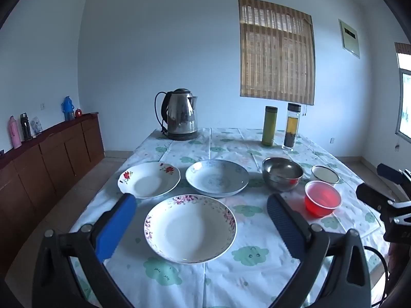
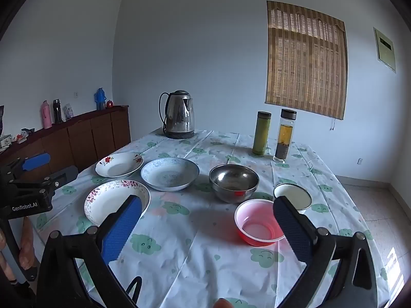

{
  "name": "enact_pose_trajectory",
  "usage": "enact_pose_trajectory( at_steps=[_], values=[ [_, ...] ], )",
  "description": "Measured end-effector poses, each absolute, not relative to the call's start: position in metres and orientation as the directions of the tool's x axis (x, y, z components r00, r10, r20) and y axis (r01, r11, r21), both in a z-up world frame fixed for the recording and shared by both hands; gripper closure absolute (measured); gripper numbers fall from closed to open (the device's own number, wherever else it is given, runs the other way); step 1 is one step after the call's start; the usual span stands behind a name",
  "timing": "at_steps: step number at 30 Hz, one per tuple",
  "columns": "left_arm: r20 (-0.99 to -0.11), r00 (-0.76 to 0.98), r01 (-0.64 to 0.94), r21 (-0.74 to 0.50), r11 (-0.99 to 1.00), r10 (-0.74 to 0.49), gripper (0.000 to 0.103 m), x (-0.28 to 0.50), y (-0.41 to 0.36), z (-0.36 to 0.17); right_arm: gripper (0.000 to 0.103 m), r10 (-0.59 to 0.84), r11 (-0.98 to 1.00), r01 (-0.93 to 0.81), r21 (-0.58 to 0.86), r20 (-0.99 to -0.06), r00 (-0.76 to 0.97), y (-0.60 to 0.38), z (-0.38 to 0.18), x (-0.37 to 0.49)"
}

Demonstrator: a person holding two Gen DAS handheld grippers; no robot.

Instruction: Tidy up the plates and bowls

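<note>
1. I see a table (image 1: pixel 257 282) under a white cloth printed with green cloud faces; it fills most of both views and carries everything below.
2. On the far left of the table stands a steel kettle (image 1: pixel 181 114); on the far right stand a green flask (image 1: pixel 269 125) and, just beside it, a clear bottle (image 1: pixel 292 127) holding dark leaves.
3. My left gripper (image 1: pixel 201 211) hangs over the near left part of the table, tilted down, its jaws wide apart with nothing between the pads.
4. My right gripper (image 2: pixel 208 214) hangs over the near right part, jaws likewise wide apart and gripping nothing.
5. The pink-flowered plate (image 1: pixel 190 227) lies nearest on the left, framed by the left jaws but untouched.
6. The blue-patterned plate (image 1: pixel 217 177) lies beyond it, mid-table.
7. The red-flowered plate (image 1: pixel 149 179) sits left of that one, near the table's left edge.
8. The steel bowl (image 2: pixel 233 182) sits right of the blue-patterned plate, apart from it.
9. The red plastic bowl (image 2: pixel 258 222) sits nearer, just inside the right jaw.
10. The white enamel bowl (image 2: pixel 292 195) with a dark rim sits farthest right, close behind the red one.
</note>
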State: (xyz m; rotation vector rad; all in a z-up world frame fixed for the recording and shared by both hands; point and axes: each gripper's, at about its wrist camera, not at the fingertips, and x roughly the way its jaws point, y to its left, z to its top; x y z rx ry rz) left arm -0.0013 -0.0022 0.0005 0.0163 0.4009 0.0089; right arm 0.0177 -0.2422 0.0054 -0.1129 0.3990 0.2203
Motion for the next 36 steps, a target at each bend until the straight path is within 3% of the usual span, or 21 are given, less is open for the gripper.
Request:
enact_pose_trajectory(
  at_steps=[1,36],
  values=[
    [-0.404,0.915,-0.007,-0.036,0.999,-0.008,0.000,-0.0005,0.0015,0.0003,0.000,0.189,0.970,-0.234,-0.066,-0.398,0.898,-0.2422,0.0056,0.0181],
    [-0.406,0.914,0.002,-0.020,1.000,-0.010,0.000,0.0071,0.0003,-0.0052,0.000,0.198,0.970,-0.239,-0.046,-0.420,0.886,-0.2451,-0.0012,0.0246]
  ],
)
